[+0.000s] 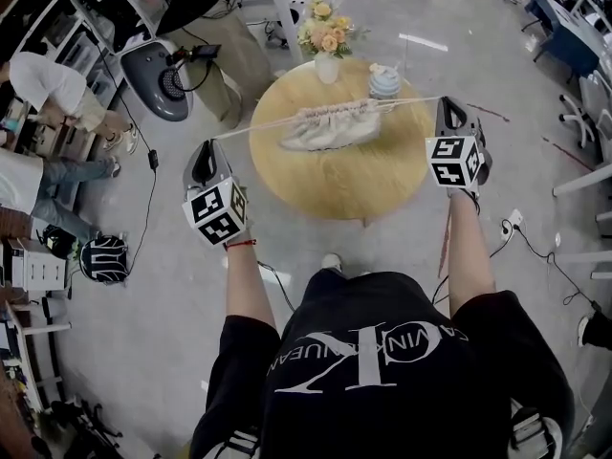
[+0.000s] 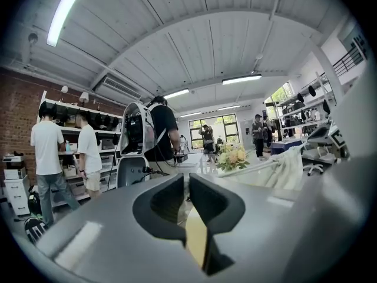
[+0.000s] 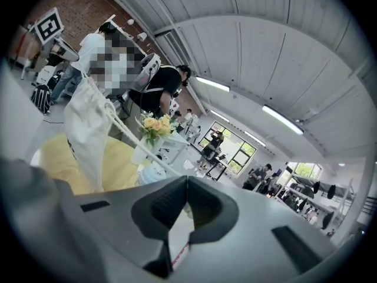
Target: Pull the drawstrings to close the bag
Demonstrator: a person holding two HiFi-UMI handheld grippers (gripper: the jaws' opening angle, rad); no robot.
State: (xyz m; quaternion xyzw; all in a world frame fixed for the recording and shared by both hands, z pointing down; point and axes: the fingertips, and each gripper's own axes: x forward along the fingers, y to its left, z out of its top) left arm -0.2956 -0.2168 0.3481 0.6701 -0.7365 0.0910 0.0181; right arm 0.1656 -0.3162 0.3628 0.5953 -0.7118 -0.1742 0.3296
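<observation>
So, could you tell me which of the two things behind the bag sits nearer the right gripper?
The striped pot, not the flower vase: it stands by the bag's right end.

On the surface (image 1: 354, 187), toward its far half: bag (image 1: 330, 127), lying flat. Behind the bag, at the far edge: vase of flowers (image 1: 327, 41). Right of the vase, just behind the bag's right end: small jar (image 1: 384, 82). From the bag's far side out to both sides: drawstrings (image 1: 263, 128), in one line. At the left end, beyond the surface's left rim: left tongs (image 1: 212, 143). At the right end, by the right rim: right tongs (image 1: 446, 103). Farther left and behind, on the floor: chair (image 1: 158, 79).
</observation>
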